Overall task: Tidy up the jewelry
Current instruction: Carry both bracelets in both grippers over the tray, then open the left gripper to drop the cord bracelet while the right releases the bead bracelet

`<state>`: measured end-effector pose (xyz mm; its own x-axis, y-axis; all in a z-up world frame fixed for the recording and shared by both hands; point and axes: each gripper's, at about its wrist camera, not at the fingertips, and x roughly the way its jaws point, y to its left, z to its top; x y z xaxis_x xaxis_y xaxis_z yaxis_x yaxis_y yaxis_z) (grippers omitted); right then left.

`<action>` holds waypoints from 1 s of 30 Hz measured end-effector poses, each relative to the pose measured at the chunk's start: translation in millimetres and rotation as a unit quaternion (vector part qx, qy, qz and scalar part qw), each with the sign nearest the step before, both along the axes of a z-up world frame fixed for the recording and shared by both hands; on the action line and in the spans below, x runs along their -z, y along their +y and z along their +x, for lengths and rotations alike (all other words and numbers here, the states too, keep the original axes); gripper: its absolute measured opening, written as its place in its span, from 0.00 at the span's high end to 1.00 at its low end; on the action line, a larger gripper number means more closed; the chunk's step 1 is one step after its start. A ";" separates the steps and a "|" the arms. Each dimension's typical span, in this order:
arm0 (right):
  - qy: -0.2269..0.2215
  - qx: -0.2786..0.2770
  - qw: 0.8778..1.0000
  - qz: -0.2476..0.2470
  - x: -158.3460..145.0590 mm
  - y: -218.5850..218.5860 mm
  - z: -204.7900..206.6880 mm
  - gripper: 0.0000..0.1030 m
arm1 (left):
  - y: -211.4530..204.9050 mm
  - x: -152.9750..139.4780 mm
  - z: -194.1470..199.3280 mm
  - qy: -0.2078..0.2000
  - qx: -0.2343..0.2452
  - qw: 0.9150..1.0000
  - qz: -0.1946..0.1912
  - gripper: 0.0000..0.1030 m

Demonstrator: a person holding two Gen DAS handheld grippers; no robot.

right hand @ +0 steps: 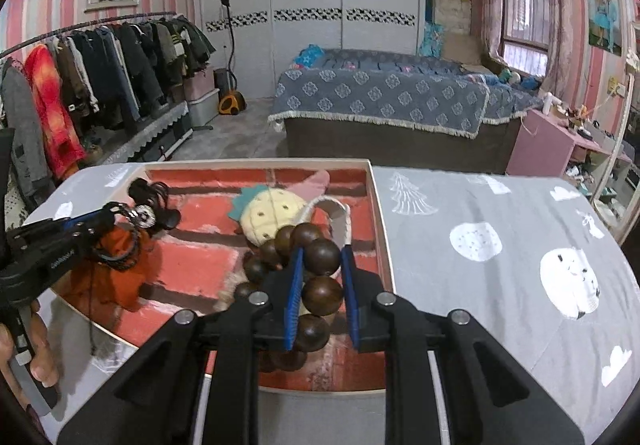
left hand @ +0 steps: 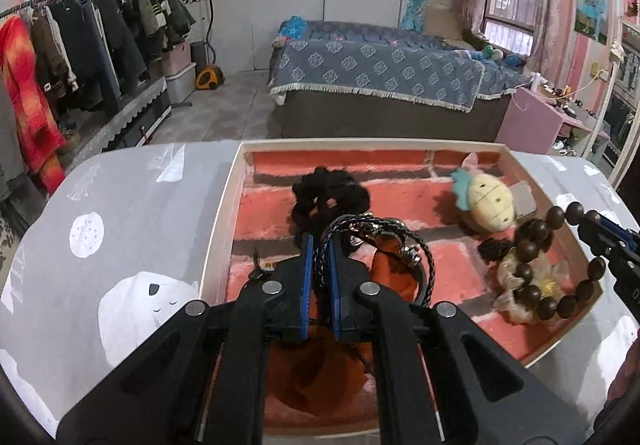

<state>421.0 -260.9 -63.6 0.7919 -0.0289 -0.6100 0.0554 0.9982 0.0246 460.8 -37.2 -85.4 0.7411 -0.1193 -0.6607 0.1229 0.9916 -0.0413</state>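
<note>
A shallow white-rimmed tray [left hand: 218,221] with a red brick-pattern lining sits on the grey printed tablecloth. My left gripper [left hand: 319,245] is shut on a black-and-blue braided cord bracelet [left hand: 404,245] with metal charms, held over the tray's near left part. My right gripper [right hand: 321,257] is shut on a brown wooden bead bracelet [right hand: 322,295], which hangs over the tray's right side; the beads also show in the left wrist view [left hand: 532,249]. The left gripper with the braided bracelet [right hand: 132,241] shows at left in the right wrist view.
In the tray lie a black scrunchie [left hand: 330,195], a plush pineapple charm [left hand: 490,205], an orange cloth piece [right hand: 120,281] and a pale crystal bracelet [left hand: 516,285]. The tablecloth [right hand: 500,265] stretches right of the tray. A bed and clothes rack stand behind.
</note>
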 end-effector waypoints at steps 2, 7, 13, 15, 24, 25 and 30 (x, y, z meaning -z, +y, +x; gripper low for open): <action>0.003 0.006 1.000 0.004 2.9 -4.4 0.1 0.81 | 2.2 2.9 0.8 0.003 -0.002 1.000 0.000 0.94; 0.005 0.013 1.000 0.003 6.3 -8.6 1.8 0.81 | -1.5 8.9 1.4 0.006 -0.003 1.000 0.019 0.92; 0.032 0.006 0.999 0.008 21.6 -6.0 11.1 0.81 | -3.2 10.0 -0.5 0.004 -0.003 1.000 0.025 0.92; 0.036 0.001 0.999 0.014 23.7 -5.2 13.6 0.81 | -3.5 9.9 -0.9 0.003 -0.003 1.000 0.024 0.92; 0.048 -0.010 0.999 0.010 30.9 1.8 18.5 0.78 | -7.3 9.2 -6.0 -0.003 -0.008 1.000 0.027 0.60; 0.047 -0.011 0.999 0.012 30.4 0.9 17.8 0.70 | -7.1 8.5 -6.8 -0.004 -0.007 1.000 0.025 0.60; 0.013 -0.010 1.000 0.009 13.4 0.3 5.0 0.43 | -4.6 -3.8 -17.0 -0.018 -0.013 1.000 0.019 0.39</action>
